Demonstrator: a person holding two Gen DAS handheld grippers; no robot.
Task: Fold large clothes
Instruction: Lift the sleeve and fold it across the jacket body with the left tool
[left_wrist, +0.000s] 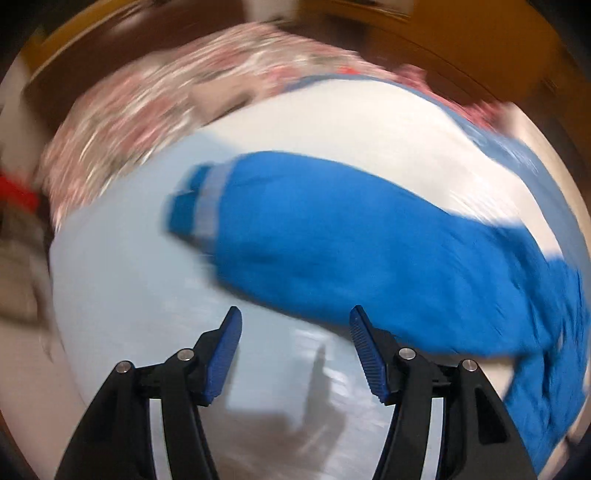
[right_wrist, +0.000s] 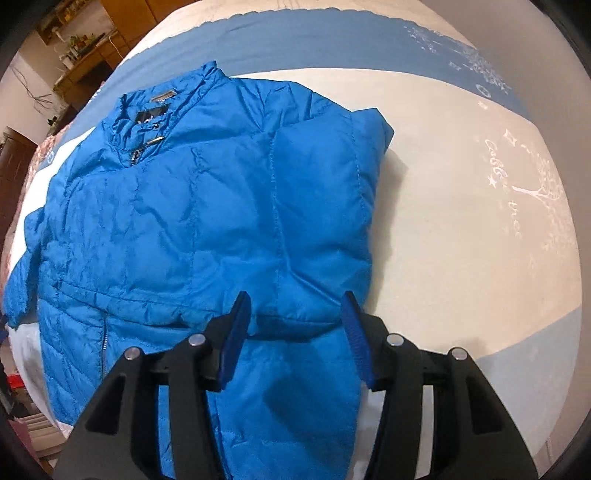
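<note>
- Fingers (left_wrist: 231, 332) of the left gripper (left_wrist: 295, 317) stand well apart with nothing between them, their blue ribbed pads facing each other over pale blue bedding.
- Fingers (right_wrist: 238, 325) of the right gripper (right_wrist: 297, 306) are likewise spread wide; the lower part of the jacket lies under the gap between them, but whether either pad touches the cloth cannot be told.
- A bright blue padded jacket (right_wrist: 192, 221) lies flat on the bed (right_wrist: 461, 221), front side up, its collar toward the far end and its hem toward the right gripper.
- The jacket's zip (right_wrist: 135, 155) is done up to the neck, and a dark label shows inside the collar (right_wrist: 155, 107).
- One sleeve (right_wrist: 22, 273) trails off at the left edge of the right wrist view; the opposite sleeve seems folded over the chest, ending in a straight edge near the shoulder.
- In the left wrist view, which is badly blurred, a sleeve (left_wrist: 332, 236) stretches across the sheet, its cuff (left_wrist: 199, 206) banded with a paler stripe and pointing left, just beyond the left gripper's fingertips.
- The sheet is cream in the middle with a blue border and white printed patterns (right_wrist: 532, 188) on the right side.
- A pink flowered cover (left_wrist: 155, 103) lies beyond the jacket at the far end of the bed in the left wrist view.
- Wooden furniture (right_wrist: 88, 62) stands past the bed.
</note>
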